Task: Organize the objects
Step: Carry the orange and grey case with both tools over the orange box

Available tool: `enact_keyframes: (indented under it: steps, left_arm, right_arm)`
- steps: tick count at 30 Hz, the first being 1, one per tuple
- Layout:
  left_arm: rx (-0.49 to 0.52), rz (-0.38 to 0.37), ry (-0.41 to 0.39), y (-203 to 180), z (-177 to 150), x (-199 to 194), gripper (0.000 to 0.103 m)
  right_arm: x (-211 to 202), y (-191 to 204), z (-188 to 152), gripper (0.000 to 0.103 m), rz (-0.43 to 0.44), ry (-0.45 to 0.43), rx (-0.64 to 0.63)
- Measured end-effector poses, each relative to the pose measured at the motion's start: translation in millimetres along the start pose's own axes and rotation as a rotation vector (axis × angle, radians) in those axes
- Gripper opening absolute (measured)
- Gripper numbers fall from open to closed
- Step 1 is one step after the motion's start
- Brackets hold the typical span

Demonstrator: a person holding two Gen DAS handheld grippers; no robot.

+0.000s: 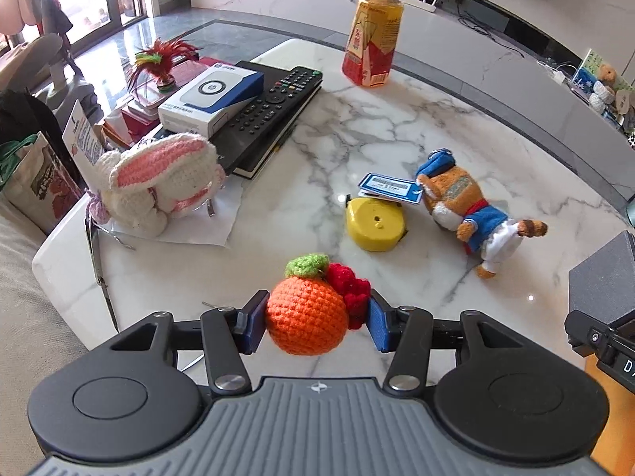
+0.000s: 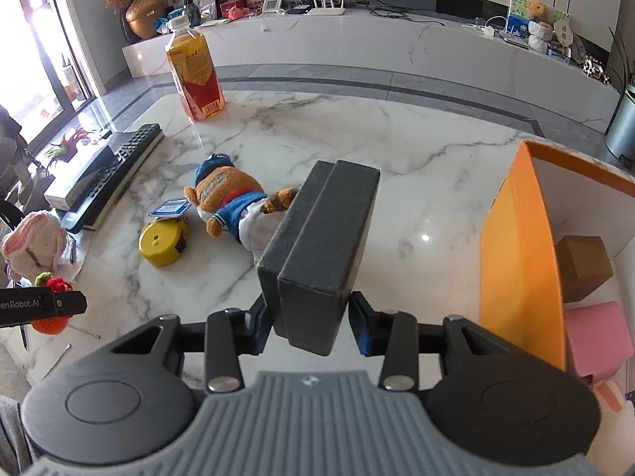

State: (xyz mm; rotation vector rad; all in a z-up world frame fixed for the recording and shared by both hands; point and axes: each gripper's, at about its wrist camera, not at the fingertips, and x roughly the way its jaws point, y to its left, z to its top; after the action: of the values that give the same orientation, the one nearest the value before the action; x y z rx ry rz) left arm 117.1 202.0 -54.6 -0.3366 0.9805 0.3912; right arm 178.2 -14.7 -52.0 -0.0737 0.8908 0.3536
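Observation:
My left gripper (image 1: 313,323) is shut on a crocheted orange with a green leaf and red berries (image 1: 307,317), held above the marble table (image 1: 397,127). My right gripper (image 2: 309,323) is shut on a dark grey box (image 2: 321,246), held above the table left of an orange storage box (image 2: 516,238). That storage box holds a brown carton (image 2: 581,265) and a pink item (image 2: 595,337). A plush fox in blue clothes (image 1: 468,210) and a yellow tape measure (image 1: 375,224) lie mid-table. The grey box also shows at the right edge of the left wrist view (image 1: 603,281).
A crocheted rabbit (image 1: 158,182) sits at the left on paper. A remote (image 1: 270,107) and a white-blue box (image 1: 210,95) lie on a black book. A drink bottle (image 1: 373,35) stands at the far side. A feather shuttlecock (image 1: 158,63) is at the far left.

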Motion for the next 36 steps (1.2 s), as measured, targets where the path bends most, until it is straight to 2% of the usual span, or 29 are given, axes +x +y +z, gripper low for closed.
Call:
enact_keyframes:
  steps: [3, 10, 22, 28, 30, 36]
  left_arm:
    - [0.004, -0.027, -0.031, -17, 0, -15, 0.059]
    - [0.114, -0.091, -0.089, -82, -3, -45, 0.059]
    - [0.268, -0.244, -0.115, -209, -13, -70, 0.059]
    - [0.328, -0.291, -0.115, -261, -21, -66, 0.059]
    - [0.341, -0.296, -0.103, -274, -24, -60, 0.059]
    - [0.385, -0.282, -0.083, -304, -33, -44, 0.059]
  right_arm:
    - [-17, -7, 2, 0.043, 0.001, -0.045, 0.022]
    - [-52, -33, 7, 0.043, -0.011, -0.113, 0.038]
    - [-95, -131, 9, 0.043, -0.099, -0.143, 0.122]
    - [-97, -198, 8, 0.043, -0.168, -0.096, 0.137]
    - [-89, -213, 4, 0.043, -0.188, -0.056, 0.094]
    - [-57, -248, -6, 0.043, -0.224, 0.021, 0.111]
